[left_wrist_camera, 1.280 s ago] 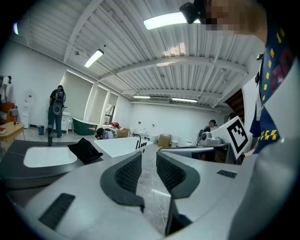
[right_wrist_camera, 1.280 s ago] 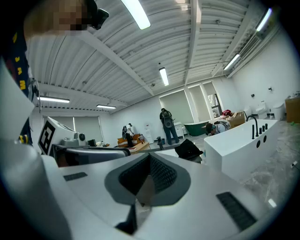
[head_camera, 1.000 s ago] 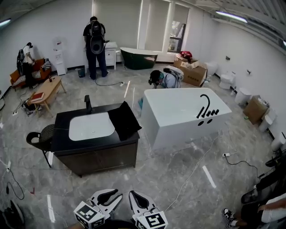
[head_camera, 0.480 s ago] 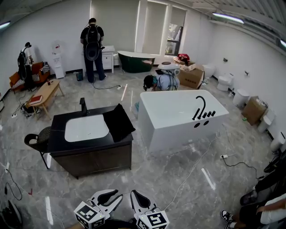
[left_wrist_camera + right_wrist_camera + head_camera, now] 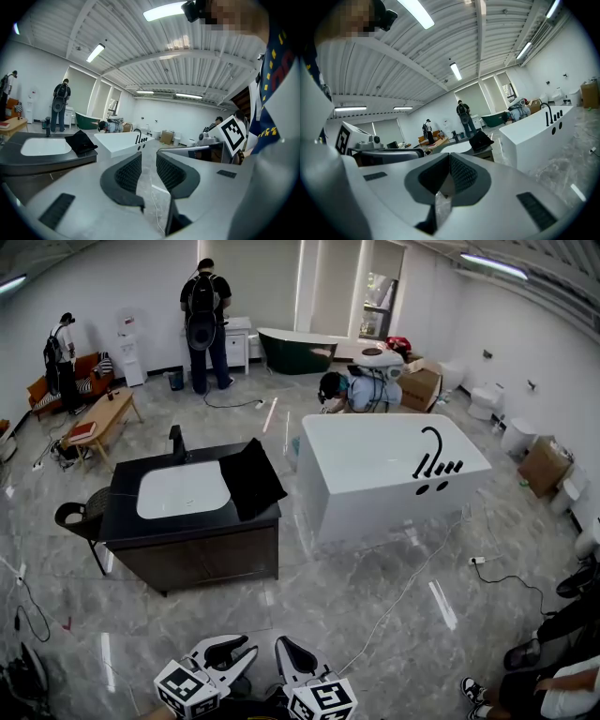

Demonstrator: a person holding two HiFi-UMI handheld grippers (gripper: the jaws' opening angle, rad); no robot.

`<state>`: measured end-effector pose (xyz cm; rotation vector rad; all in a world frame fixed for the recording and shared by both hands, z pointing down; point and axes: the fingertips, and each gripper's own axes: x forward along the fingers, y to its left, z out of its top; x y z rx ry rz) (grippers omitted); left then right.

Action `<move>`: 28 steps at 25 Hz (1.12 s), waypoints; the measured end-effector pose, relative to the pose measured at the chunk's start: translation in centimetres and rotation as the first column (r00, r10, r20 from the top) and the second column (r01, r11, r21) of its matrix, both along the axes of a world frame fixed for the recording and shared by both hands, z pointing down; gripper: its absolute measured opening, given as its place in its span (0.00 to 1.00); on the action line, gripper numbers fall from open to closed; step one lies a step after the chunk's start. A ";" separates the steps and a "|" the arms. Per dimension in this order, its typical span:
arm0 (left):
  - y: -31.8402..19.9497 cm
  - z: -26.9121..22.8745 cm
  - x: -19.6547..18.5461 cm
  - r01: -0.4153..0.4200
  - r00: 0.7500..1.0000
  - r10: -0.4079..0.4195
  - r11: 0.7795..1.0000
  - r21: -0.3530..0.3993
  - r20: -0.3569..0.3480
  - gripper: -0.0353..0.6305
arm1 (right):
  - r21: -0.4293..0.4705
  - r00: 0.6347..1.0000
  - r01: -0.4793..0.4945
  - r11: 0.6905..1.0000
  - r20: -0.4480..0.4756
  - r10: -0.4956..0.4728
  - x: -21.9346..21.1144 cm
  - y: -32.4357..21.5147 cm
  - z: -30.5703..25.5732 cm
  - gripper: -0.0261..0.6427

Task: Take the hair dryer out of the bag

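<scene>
Both tools show at the bottom edge of the head view, side by side above the grey floor (image 5: 375,615).

Left gripper (image 5: 242,649): jaws apart, and we see only floor through the gap. Right gripper (image 5: 286,652): jaws together, nothing between the pads.

The black bag (image 5: 251,479) lies left of centre in the frame. It is on the right end of the dark vanity (image 5: 122,521), touching the right side of the white basin (image 5: 184,489) and reaching the counter's right edge. It is well apart from both tools. We cannot make out the dryer from here.

A black faucet (image 5: 176,442) stands behind the basin. A white bathtub (image 5: 375,465) sits right of centre, near the vanity. One person (image 5: 361,390) crouches behind the tub, and another (image 5: 206,315) stands at top centre-left with their back to us.
</scene>
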<state>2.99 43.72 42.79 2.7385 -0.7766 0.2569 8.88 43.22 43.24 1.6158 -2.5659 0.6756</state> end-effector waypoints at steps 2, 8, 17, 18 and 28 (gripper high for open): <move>-0.5 0.2 0.2 -0.001 1.000 0.001 1.000 -0.004 0.004 0.21 | -0.012 1.000 0.009 1.000 0.002 -0.009 -0.1 -0.6 0.4 0.05; -3.7 0.5 0.7 -0.019 1.000 0.019 1.000 -0.015 0.006 0.21 | -0.031 1.000 -0.012 0.999 0.001 0.012 0.6 -3.7 0.7 0.05; -11.6 0.5 -0.2 -0.055 0.998 0.054 0.998 -0.021 -0.018 0.20 | -0.047 0.998 -0.057 0.997 -0.027 0.056 -0.3 -11.4 1.1 0.05; -12.5 0.6 -0.3 -0.063 0.998 0.062 0.998 -0.022 -0.019 0.21 | -0.051 0.998 -0.062 0.997 -0.031 0.060 -0.5 -12.2 1.2 0.05; -19.6 1.3 -3.0 -0.086 0.996 0.084 0.995 -0.042 -0.043 0.20 | -0.091 0.995 -0.088 0.992 -0.049 0.083 -3.2 -19.1 2.3 0.05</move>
